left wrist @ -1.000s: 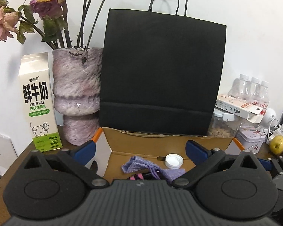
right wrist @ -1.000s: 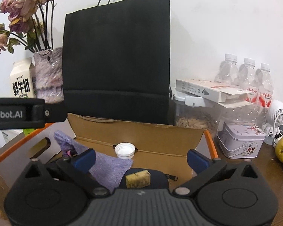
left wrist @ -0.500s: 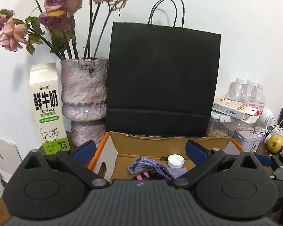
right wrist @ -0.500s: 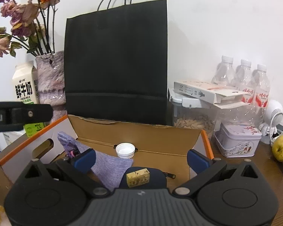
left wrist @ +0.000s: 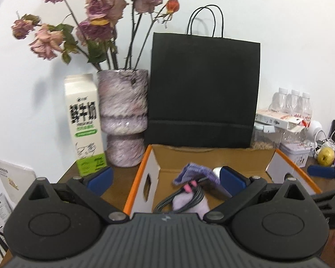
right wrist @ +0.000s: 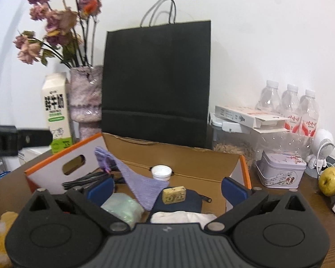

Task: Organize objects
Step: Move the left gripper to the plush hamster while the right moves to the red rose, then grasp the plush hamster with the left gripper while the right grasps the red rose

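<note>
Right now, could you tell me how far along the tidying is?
Mostly done, it appears: the cardboard box already holds a purple cloth, white cap, black cable and navy pouch. Nothing in hand: left gripper and right gripper are open. The apple and tin remain outside.

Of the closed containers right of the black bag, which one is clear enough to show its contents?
The clear plastic canister directly beside the bag: pale seeds or grains show through its wall. The small tin in front of it is opaque and printed.
</note>
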{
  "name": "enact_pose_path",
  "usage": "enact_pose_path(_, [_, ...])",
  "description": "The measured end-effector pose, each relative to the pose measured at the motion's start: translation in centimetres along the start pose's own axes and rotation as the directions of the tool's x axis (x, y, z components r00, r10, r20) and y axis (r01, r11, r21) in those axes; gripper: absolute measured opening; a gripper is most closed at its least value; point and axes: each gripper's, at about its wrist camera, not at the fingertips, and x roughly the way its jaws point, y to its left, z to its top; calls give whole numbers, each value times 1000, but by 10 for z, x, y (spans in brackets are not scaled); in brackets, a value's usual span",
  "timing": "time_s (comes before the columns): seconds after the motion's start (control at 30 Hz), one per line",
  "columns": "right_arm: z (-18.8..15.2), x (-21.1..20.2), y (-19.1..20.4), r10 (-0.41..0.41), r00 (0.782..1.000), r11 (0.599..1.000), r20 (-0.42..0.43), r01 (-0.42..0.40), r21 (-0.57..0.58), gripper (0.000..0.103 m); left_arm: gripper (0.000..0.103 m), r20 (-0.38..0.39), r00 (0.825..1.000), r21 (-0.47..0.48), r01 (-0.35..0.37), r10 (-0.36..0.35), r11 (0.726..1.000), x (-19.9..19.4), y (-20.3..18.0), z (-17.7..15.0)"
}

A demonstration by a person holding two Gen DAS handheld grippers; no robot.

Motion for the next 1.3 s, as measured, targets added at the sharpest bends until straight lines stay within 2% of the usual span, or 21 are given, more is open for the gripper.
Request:
enact_pose_path(0.4, [-24,-36,24,42,999,999,-6,-42,-28,103,103,-40,999,3,-1,1,1000,-37,16,-34])
enact_pose_path(0.97, [-70,-96,70,61,992,998,-114,-60,16,103,103,-118,993,13,-10,12,1000,-91,46,-79])
enact_pose_path(1.3, [-81,-104,109,66,986,998,-154,-64,14,103,103,-96,995,5,13,-13,1000,-121,68,-85])
